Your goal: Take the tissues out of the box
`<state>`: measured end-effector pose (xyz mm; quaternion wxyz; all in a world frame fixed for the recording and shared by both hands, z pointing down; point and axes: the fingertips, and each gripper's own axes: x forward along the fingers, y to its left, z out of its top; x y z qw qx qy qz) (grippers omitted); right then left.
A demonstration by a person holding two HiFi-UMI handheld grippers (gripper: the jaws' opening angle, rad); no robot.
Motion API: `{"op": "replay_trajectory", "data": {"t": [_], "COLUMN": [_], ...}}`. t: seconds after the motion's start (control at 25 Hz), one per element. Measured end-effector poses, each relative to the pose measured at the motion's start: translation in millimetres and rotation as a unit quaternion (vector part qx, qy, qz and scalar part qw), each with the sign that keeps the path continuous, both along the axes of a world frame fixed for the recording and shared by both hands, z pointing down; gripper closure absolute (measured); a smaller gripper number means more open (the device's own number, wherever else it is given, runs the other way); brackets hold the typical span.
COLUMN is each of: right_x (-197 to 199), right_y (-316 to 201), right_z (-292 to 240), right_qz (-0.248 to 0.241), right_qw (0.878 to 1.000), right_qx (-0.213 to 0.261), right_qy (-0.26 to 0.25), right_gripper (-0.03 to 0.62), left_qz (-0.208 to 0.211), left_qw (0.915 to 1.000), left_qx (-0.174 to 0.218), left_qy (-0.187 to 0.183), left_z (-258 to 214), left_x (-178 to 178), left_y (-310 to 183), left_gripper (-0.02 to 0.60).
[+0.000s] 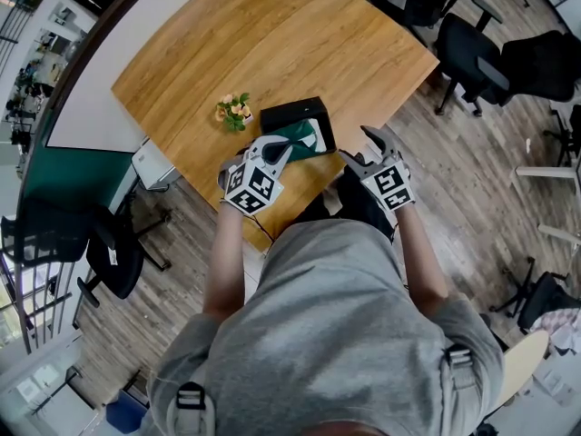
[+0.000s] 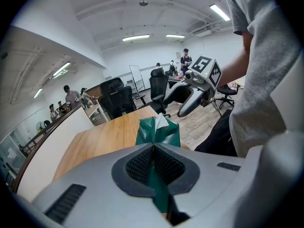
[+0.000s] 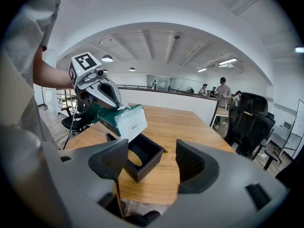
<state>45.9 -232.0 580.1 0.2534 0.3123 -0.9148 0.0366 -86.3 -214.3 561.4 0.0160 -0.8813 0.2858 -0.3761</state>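
Observation:
A green tissue pack [image 3: 124,120] with a white side hangs tilted just above the empty black box [image 3: 141,156] on the wooden table [image 1: 272,34]. My left gripper [image 3: 108,98] is shut on the pack's green wrapper, which runs between its pads [image 2: 153,152] to the pack [image 2: 158,130] ahead. In the head view the pack [image 1: 300,140] lies over the box's [image 1: 292,116] near edge, under the left gripper [image 1: 277,153]. My right gripper [image 1: 363,149] stands open and empty to the right of the box, near the table's edge; its jaws [image 3: 152,158] frame the box.
A small potted flower [image 1: 233,112] stands on the table left of the box. Black office chairs [image 1: 472,34] stand beyond the table's right corner, another chair [image 1: 109,252] on the floor at left. People stand far off in the room.

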Motion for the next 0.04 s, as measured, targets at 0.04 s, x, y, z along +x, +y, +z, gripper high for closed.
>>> {"op": "replay_trajectory", "data": {"t": [0.04], "right_x": [0.3], "right_y": [-0.9], "right_z": [0.4], "right_qz": [-0.001], "right_qw": [1.0], "right_qx": [-0.001], "right_qy": [0.0], "right_gripper": [0.29], "left_qz": [0.001], "left_qw": [1.0], "left_qx": [-0.001], "left_qy": [-0.001], "left_z": [0.6], "left_x": [0.9], "left_y": [-0.7], "left_gripper": [0.558]}}
